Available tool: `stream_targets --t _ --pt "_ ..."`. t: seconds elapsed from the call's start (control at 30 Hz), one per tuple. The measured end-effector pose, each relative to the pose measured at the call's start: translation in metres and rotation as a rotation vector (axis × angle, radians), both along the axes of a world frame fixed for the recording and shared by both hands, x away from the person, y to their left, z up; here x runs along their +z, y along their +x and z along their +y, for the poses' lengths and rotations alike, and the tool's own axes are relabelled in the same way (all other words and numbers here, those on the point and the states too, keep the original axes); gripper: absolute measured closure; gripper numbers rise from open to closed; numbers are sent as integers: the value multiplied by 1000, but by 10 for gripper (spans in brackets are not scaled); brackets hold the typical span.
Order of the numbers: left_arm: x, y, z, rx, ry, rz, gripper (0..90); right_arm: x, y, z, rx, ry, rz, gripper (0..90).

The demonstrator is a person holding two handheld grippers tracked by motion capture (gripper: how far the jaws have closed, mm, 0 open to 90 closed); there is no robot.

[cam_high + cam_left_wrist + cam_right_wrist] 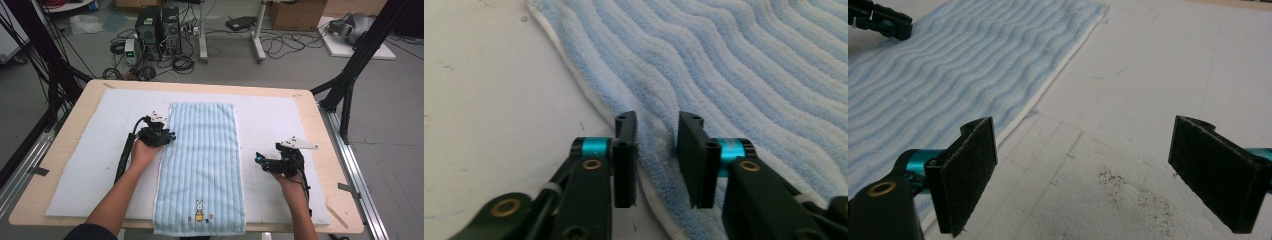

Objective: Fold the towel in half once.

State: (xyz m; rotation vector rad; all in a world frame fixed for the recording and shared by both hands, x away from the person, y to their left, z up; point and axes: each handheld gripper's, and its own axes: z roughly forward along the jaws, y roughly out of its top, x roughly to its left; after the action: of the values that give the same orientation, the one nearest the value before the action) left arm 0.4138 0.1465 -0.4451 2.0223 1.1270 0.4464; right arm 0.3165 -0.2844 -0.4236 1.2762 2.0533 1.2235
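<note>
Right now the left gripper (159,134), centre-left of frame, sits on the long left edge of the towel (200,170), jaws narrowed w/ a fold of pile between, pads not quite pressing. Towel runs top-to-bottom mid-frame. Right gripper (270,162) is wide open, empty, just right of towel. No containers.

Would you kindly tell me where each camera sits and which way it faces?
High view: above the person's side, looking forward and down on the table; both forearms show.
Left gripper view: on the left gripper, jaws astride the blue towel edge.
Right gripper view: on the right gripper, jaws wide over the white mat.
All share the towel.
</note>
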Motion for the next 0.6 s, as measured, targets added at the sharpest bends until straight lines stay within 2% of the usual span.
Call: stream_targets --t 0.03,0.07,0.17,0.23,0.33,0.5,0.53,0.6 --pt "0 0 0 -9 -15 6 802 0 0 1 1 0 3 112" --pt "0 0 -1 -11 -11 5 843 0 0 2 2 -2 3 112" --pt "0 0 0 -11 -20 11 855 0 3 5 -8 13 15 112" --pt "-1 1 3 5 -62 33 856 1 9 11 -18 26 22 112" --pt "-1 2 6 13 -93 44 856 2 20 22 8 27 45 112" --pt "-2 3 8 17 -120 52 856 -3 44 44 38 7 84 116" --pt "-2 4 8 18 -123 54 856 -3 48 48 39 3 92 140" --pt "-2 4 8 18 -128 54 855 -4 59 55 44 -3 117 259"
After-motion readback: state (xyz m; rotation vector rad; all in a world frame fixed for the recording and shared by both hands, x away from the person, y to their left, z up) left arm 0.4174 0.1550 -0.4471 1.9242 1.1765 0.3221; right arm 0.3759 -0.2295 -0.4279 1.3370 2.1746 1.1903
